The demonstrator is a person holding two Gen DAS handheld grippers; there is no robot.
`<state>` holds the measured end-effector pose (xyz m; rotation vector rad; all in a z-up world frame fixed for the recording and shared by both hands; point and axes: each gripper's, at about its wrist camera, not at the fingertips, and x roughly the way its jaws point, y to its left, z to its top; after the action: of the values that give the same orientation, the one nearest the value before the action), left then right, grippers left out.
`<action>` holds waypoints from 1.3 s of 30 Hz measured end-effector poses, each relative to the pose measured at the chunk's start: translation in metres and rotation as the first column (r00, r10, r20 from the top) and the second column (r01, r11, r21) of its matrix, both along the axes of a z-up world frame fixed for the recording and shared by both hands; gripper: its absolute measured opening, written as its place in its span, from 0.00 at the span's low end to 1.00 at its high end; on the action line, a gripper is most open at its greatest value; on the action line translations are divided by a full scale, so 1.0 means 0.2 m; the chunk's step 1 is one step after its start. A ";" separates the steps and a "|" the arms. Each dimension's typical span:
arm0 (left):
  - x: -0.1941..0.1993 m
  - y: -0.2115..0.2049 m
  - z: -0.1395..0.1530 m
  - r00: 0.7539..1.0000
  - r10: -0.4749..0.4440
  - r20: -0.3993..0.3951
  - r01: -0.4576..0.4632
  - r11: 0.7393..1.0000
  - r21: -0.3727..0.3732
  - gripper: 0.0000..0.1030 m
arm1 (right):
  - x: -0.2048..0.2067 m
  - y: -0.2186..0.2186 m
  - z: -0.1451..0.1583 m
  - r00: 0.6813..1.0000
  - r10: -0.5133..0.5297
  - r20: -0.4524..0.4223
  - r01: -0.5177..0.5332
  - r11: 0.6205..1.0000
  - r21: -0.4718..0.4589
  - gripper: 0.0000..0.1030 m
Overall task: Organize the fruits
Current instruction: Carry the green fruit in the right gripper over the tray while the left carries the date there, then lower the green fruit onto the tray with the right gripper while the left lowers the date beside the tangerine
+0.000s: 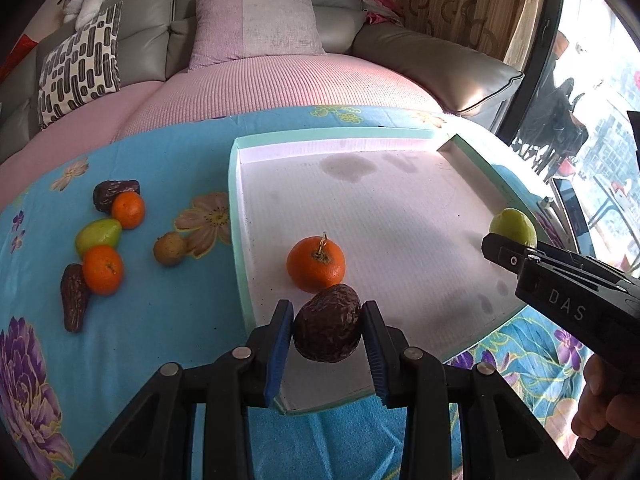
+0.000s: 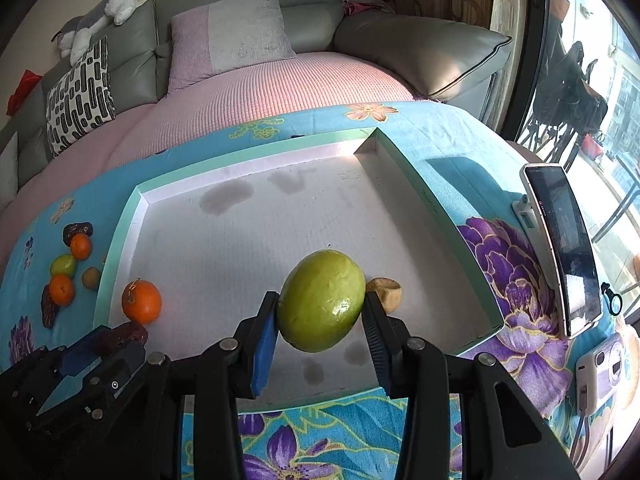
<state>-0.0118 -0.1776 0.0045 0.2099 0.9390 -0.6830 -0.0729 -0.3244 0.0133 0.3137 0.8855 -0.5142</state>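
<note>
A grey sofa [image 1: 420, 52] with pink covers fills the back of the room, and in front of it a worktop under a blue flowered cloth [image 1: 160, 320] carries everything. The largest thing on it is a shallow white tray [image 2: 120, 232] with a pale green rim, its floor mostly bare.

The right gripper [image 2: 320, 312] is clamped on a green fruit [image 2: 322, 300], held over the near right part of the tray with its long axis tilted up to the right between the pads. Just beyond it a small tan fruit [image 2: 386, 292] lies on the tray floor.

The left gripper [image 1: 326, 328] is closed on a dark wrinkled date [image 1: 328, 322], hanging above the near left corner of the tray. Directly ahead of it, almost touching in this view, sits an orange [image 1: 316, 264] with its stem up, already on the tray floor.

The relation that matters: both held fruits are inside the tray's rim, so each needs mainly a short lowering, I judge, the date beside the orange and the green fruit by the tan one. Both grippers point forward and slightly down, side by side, right one further in.

The unsorted pile [image 1: 104, 240] of oranges, dates and green fruit lies on the cloth left of the tray, nearer the left gripper.
</note>
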 end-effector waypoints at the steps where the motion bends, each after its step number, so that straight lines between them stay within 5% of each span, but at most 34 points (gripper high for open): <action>1: 0.00 -0.01 -0.01 1.000 -0.001 -0.007 0.002 1.000 0.005 0.36 | 0.01 0.00 -0.01 1.000 0.002 -0.005 -0.002 1.000 0.004 0.42; 12: 0.01 -0.02 -0.05 1.000 -0.007 -0.013 0.007 1.000 0.022 0.36 | 0.05 -0.01 -0.11 0.997 0.009 -0.080 -0.007 1.000 0.023 0.42; 39: 0.02 -0.01 -0.04 0.999 -0.026 -0.035 0.026 1.000 0.010 0.38 | 0.05 -0.01 -0.09 0.997 0.005 -0.077 -0.005 1.000 0.006 0.43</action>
<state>-0.0083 -0.1806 -0.0032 0.2205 0.9751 -0.7080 -0.0639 -0.3255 -0.0048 0.2984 0.9621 -0.5221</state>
